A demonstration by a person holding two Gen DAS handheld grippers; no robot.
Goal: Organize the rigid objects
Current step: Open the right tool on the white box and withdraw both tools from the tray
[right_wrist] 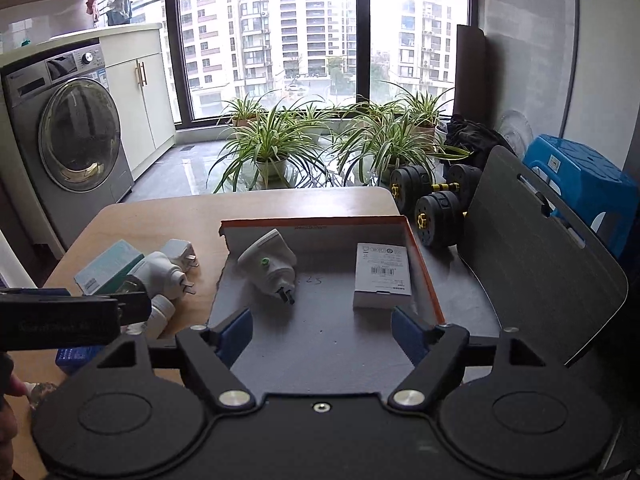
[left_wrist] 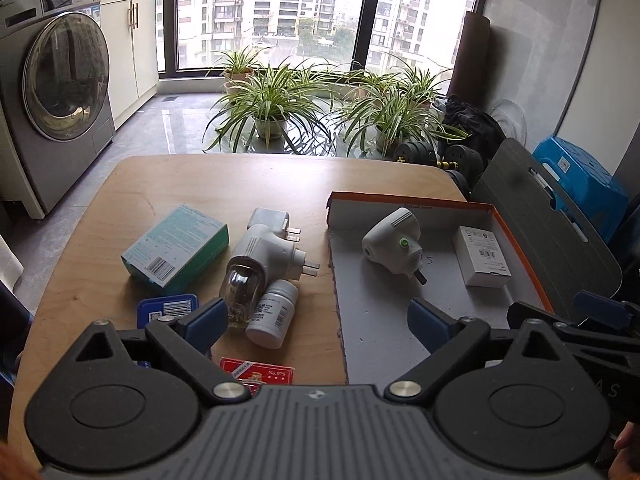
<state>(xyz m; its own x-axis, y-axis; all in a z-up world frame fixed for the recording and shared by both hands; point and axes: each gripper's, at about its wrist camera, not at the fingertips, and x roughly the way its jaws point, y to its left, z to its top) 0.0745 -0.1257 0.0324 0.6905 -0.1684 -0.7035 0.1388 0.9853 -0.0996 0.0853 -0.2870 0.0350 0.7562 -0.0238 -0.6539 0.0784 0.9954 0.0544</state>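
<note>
Both grippers, left gripper [left_wrist: 318, 320] and right gripper [right_wrist: 322, 330], are hanging with jaws released, gripping nothing. White plug [right_wrist: 267, 266] and small white box [right_wrist: 382, 275] are lying in the orange-edged tray [right_wrist: 424, 268]; only the left view is showing the red card pack [left_wrist: 258, 372] (partly hidden) on the surface [left_wrist: 240, 176].

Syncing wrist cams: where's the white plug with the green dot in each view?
Left wrist: plug right of centre, in the tray, left of the white box.
Right wrist: plug left of centre, in the tray's far-left part.
Shared landmark: the white box by the tray's orange right wall.
</note>
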